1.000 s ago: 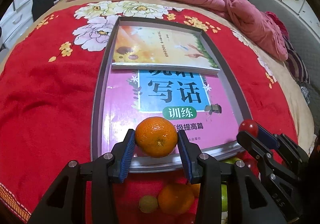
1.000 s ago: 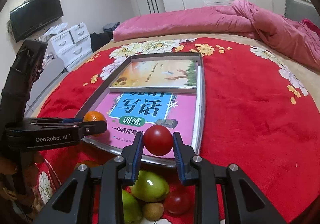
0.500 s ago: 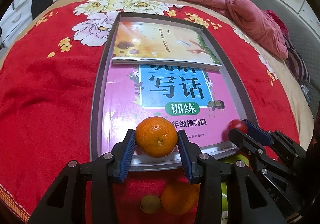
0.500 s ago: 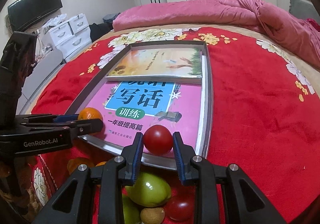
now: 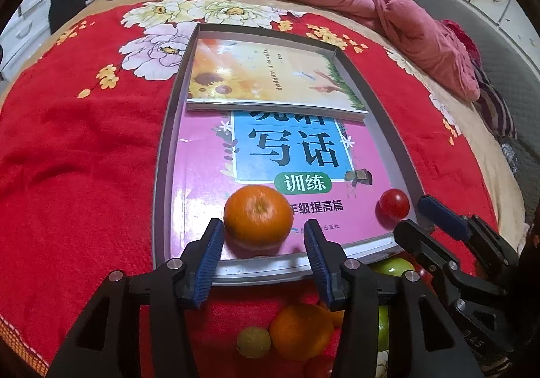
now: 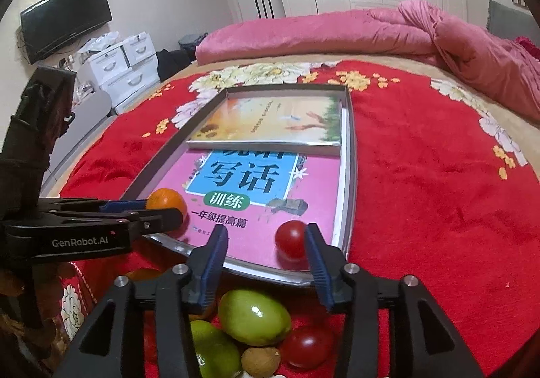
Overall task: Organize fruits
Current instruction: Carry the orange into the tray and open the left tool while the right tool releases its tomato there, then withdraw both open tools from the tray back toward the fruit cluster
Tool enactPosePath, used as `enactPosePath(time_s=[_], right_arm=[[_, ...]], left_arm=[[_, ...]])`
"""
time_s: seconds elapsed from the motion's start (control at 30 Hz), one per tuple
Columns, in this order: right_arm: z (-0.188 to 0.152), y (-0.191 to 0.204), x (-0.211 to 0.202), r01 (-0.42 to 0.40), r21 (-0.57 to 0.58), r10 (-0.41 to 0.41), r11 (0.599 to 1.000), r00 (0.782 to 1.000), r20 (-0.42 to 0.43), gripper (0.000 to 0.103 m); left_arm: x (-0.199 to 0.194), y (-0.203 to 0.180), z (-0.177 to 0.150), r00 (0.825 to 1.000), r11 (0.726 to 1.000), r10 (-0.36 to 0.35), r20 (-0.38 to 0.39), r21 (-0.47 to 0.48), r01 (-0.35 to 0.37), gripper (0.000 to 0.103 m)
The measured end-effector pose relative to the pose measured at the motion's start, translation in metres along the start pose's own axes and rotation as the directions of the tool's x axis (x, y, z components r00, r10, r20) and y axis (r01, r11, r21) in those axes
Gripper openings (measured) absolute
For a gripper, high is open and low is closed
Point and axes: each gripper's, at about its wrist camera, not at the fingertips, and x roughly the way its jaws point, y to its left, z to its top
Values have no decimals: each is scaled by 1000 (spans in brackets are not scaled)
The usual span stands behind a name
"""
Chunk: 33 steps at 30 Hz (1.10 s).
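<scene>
An orange (image 5: 258, 217) rests on the pink book (image 5: 209, 175) in the grey tray (image 5: 162, 175), just ahead of my open left gripper (image 5: 265, 239), which no longer touches it. A red tomato (image 6: 292, 239) rests on the same book (image 6: 317, 182) near the tray's right rim (image 6: 351, 175), beside the right finger of my open right gripper (image 6: 265, 243). The tomato (image 5: 394, 204) and the right gripper (image 5: 418, 219) also show in the left wrist view. The orange (image 6: 167, 202) and the left gripper (image 6: 158, 212) show in the right wrist view.
A second book with sunflowers (image 5: 270, 74) lies at the tray's far end. Loose fruit lies on the red blanket below the grippers: an orange (image 5: 300, 330), green fruits (image 6: 253, 317), a tomato (image 6: 307, 346) and small brownish fruits (image 6: 260, 361). A pink duvet (image 6: 337, 33) lies at the back.
Both grippers have opened and let go. The orange and the tomato now rest on the pink book in the tray. Both grippers moved forward over the tray's near rim.
</scene>
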Motion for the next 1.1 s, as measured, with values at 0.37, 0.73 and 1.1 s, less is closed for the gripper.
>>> enactPosePath(time_s=[0.37,0.73,1.1], right_arm=[[0,-1,-20,19,-8,-18,1000,998,62,58],[1,-12,-38,39,26,-42,999,994,105,68],[2,-25,-58,95,50,-102,994,982,158,78]], left_arm=[[-21,4,1,998,999,-36,57,-19,37,59],[-53,3,2,989,998,-64,130,-20,68,77],[-71,11,-6,987,997,-52,149,-49,60,79]])
